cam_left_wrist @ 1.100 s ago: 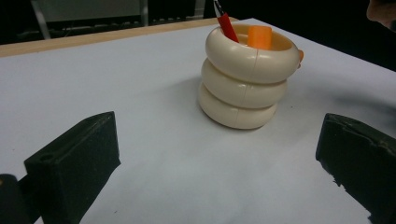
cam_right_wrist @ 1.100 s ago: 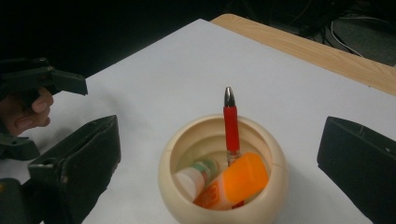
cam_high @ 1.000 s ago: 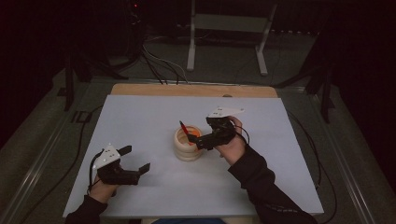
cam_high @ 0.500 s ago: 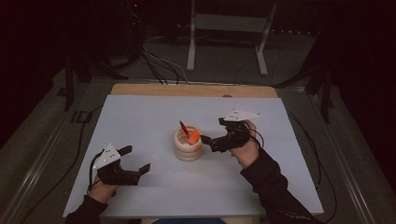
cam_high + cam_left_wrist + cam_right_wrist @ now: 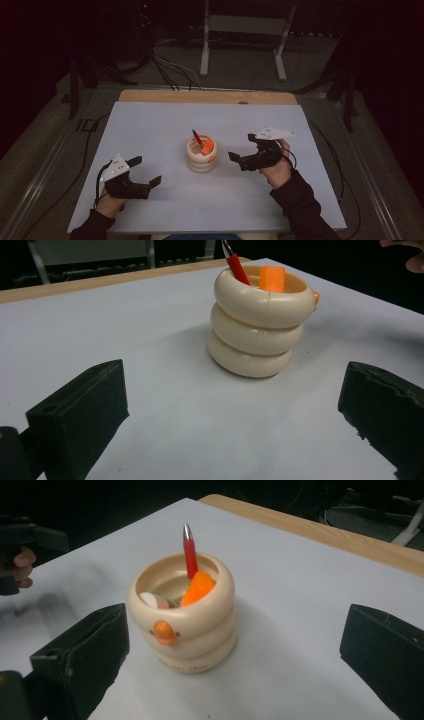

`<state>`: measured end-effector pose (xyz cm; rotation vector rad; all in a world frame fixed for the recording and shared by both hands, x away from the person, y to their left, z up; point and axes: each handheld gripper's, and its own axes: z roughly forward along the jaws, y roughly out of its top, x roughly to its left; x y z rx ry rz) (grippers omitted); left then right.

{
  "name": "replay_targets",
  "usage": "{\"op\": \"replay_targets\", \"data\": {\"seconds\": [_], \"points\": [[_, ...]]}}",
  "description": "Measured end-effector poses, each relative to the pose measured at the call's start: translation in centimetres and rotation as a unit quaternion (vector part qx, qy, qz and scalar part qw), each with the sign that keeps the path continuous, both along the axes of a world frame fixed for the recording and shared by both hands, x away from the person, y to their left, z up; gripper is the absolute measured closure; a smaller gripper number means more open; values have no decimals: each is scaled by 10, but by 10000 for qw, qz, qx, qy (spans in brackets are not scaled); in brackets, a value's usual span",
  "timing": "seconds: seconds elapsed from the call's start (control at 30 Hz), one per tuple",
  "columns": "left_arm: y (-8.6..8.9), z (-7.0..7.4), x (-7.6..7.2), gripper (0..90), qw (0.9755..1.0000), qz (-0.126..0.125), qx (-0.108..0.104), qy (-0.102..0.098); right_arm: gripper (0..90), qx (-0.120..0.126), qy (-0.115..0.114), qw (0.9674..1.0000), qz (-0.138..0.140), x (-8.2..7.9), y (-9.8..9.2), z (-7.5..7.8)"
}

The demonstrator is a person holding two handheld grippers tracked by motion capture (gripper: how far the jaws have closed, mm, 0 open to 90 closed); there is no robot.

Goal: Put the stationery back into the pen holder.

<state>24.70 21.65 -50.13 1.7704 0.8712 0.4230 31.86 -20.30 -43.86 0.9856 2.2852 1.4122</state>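
A cream pen holder [image 5: 202,154], shaped like three stacked rings, stands upright near the middle of the desk [image 5: 150,125], which is covered by a pale grey-white sheet with a strip of bare wood along its far edge. A red pen [image 5: 197,138] leans in the holder with its tip pointing up and to the far left, and an orange block [image 5: 208,146] sits beside it inside the rim. In the right gripper view a small round orange knob [image 5: 163,632] shows on the holder's side, and a pale rounded thing [image 5: 152,600] lies inside the cup next to the block; what it is cannot be told. Faint marks low on the holder's bottom ring are too small to read.

The right gripper [image 5: 239,158] is just right of the holder, apart from it, with its jaws spread wide and nothing between them. The left gripper [image 5: 146,181] rests at the near left of the desk, well apart from the holder, its jaws also wide open and empty.

Nothing lies on the desk between either gripper and the holder. Beyond the far edge, on the dark floor, stand a light metal frame [image 5: 242,30] and loose cables [image 5: 172,70]; another cable [image 5: 75,165] runs along the floor at the left.
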Motion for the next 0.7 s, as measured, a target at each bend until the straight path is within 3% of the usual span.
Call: {"op": "replay_targets", "data": {"seconds": [0.7], "points": [[1, 1, -2, 2, 10000, -68, -8, -27, 0, -263, 104, 9995, -148, -22, -44, -47]]}}
